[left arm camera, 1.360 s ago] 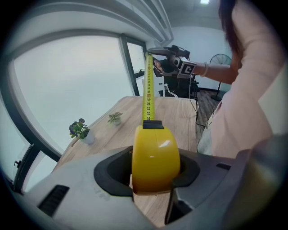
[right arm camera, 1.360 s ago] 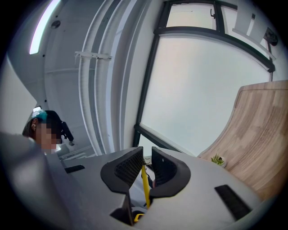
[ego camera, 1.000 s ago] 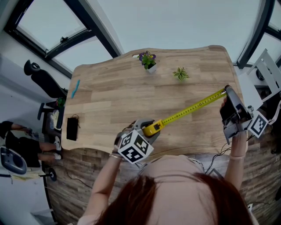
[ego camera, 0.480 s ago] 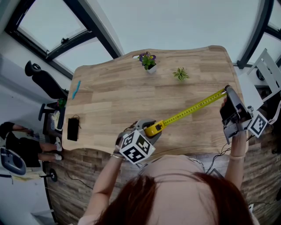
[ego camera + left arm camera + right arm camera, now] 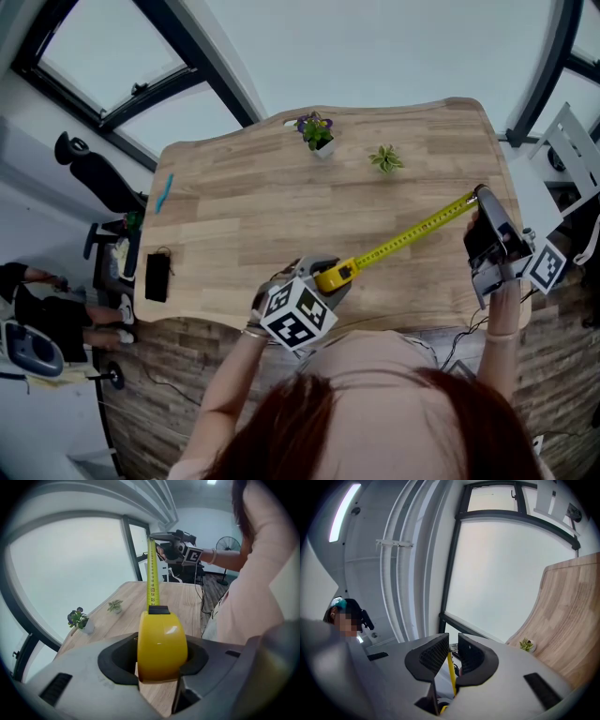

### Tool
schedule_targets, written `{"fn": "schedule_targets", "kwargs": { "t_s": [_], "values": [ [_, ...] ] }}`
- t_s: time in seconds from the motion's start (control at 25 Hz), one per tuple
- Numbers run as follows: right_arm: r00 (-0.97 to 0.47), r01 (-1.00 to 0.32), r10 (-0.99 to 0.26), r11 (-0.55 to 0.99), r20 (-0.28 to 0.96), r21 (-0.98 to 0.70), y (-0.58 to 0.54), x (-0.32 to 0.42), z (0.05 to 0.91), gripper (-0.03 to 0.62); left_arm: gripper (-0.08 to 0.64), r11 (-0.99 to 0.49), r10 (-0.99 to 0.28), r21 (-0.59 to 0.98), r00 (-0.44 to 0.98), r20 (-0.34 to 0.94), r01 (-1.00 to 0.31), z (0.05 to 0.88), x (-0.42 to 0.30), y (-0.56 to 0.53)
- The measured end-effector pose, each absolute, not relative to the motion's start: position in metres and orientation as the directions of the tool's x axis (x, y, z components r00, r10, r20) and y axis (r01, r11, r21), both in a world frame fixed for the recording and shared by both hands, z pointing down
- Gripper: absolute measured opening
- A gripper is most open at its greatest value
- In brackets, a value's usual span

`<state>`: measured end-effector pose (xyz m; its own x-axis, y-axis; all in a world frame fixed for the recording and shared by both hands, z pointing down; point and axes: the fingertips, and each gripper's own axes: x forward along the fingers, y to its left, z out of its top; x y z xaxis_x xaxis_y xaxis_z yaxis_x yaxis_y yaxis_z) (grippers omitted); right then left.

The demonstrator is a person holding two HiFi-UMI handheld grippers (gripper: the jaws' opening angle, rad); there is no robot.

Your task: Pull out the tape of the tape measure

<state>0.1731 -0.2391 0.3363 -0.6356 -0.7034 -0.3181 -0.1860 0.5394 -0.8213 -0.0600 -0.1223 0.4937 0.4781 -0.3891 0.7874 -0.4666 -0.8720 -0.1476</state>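
The yellow tape measure case (image 5: 332,275) sits between the jaws of my left gripper (image 5: 327,274) above the near edge of the wooden table (image 5: 244,216). In the left gripper view the case (image 5: 161,644) fills the gap and the left gripper (image 5: 161,657) is shut on it. The yellow tape (image 5: 408,235) runs taut, up and to the right, to my right gripper (image 5: 479,195). The right gripper (image 5: 450,654) is shut on the tape's end (image 5: 451,667), which stands edge-on between the pads. From the left gripper view the tape (image 5: 152,573) leads straight to the right gripper (image 5: 165,537).
Two small potted plants (image 5: 316,131) (image 5: 385,157) stand near the table's far edge. A black flat object (image 5: 157,277) and a blue pen (image 5: 162,192) lie at the left end. An office chair (image 5: 89,169) and a person (image 5: 28,291) are left of the table.
The left gripper with the case has drifted slightly to the right. The right gripper and the tape's end stay where they were.
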Motion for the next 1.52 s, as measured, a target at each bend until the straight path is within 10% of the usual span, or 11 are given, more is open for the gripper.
{"fn": "schedule_targets", "kwargs": {
  "t_s": [1.52],
  "values": [
    [-0.667, -0.109, -0.678, 0.497, -0.307, -0.861, -0.231, 0.124, 0.365, 0.052, 0.178, -0.87, -0.4, -0.156, 0.488, 0.776, -0.467, 0.483, -0.046, -0.127]
  ]
}}
